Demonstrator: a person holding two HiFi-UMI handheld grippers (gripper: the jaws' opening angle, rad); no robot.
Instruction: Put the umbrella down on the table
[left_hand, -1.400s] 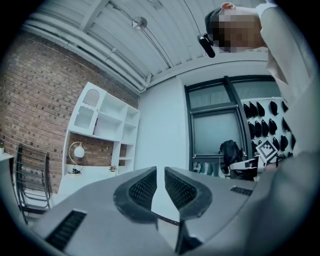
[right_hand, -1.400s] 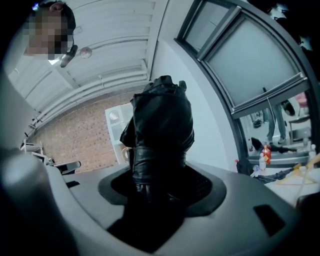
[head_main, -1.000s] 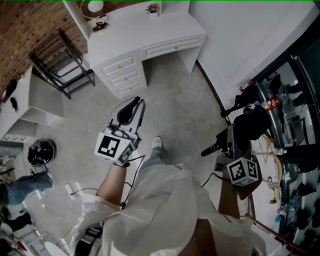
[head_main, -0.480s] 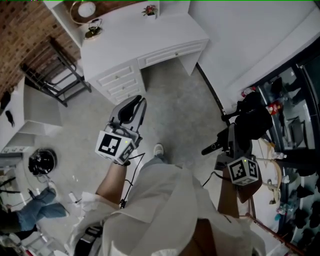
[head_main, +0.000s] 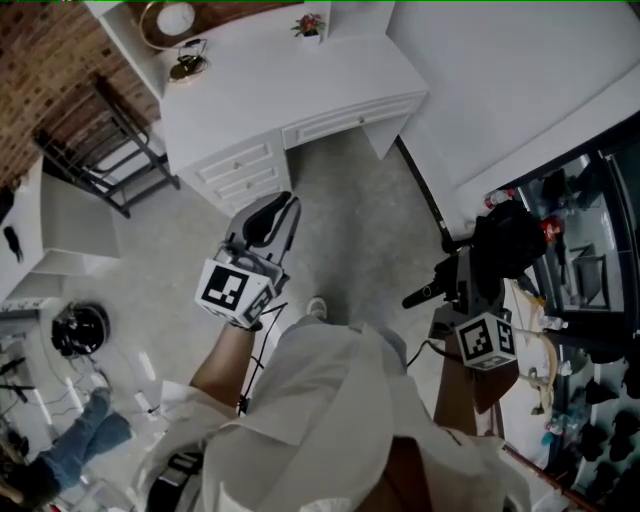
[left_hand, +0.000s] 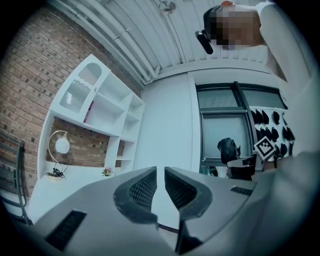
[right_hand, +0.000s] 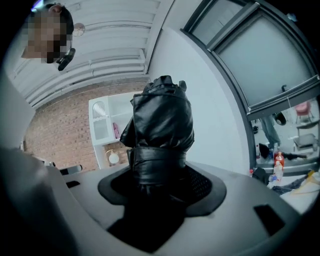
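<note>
In the right gripper view a folded black umbrella (right_hand: 162, 120) with its strap wound round it stands between the jaws of my right gripper (right_hand: 162, 182), which is shut on it. In the head view that gripper (head_main: 468, 288) is at the right, the umbrella (head_main: 508, 243) bunches past it and its handle (head_main: 420, 297) sticks out to the left. My left gripper (head_main: 270, 220) is held out level at centre left; its jaws (left_hand: 160, 187) stand almost together with nothing between them. The white table (head_main: 290, 80) is ahead across the floor.
A black folding chair (head_main: 100, 150) stands left of the table. A round lamp (head_main: 175, 20) and a small flower pot (head_main: 310, 22) sit on the table. A glass-fronted cabinet (head_main: 585, 250) runs along the right. Cables and a dark round object (head_main: 80, 330) lie on the floor at the left.
Both grippers have travelled level across the room with the person, and the table has shifted a little right in the head view. The umbrella stays gripped.
</note>
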